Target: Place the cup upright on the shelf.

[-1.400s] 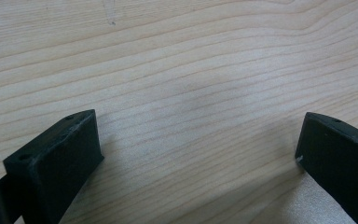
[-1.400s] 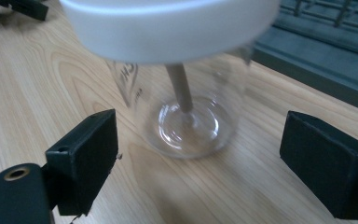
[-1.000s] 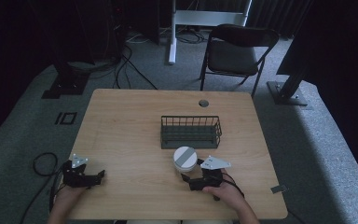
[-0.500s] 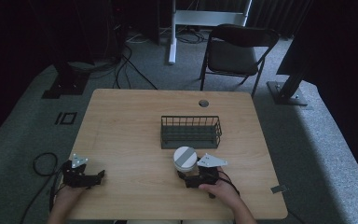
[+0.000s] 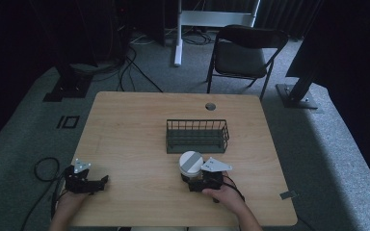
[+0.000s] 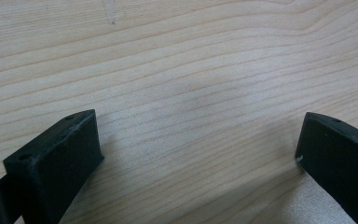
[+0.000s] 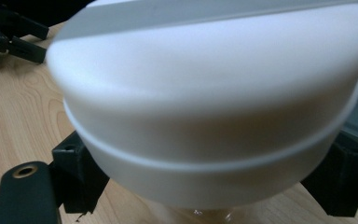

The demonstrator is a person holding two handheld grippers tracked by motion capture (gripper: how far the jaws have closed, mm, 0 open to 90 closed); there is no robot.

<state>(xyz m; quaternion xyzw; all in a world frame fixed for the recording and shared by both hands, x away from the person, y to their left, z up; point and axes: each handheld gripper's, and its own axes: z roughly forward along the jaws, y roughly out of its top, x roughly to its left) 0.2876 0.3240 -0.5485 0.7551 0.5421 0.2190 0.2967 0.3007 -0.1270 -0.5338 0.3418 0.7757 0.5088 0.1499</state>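
Your right tongs (image 5: 192, 177) straddle the white jar (image 5: 191, 163) near the bench's (image 5: 125, 125) front edge, just before the basket (image 5: 197, 136); jaws flank its sides, probably for a lift. Whether they pinch it yet is hard to tell (the lid hides the contact). Your left tongs (image 5: 101, 181) rest wide and empty at the front-left corner.

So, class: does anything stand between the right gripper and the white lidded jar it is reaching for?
Nothing visible does. The right gripper is already at the white lidded jar, with one jaw at each side of its lower part, just in front of the wire basket.
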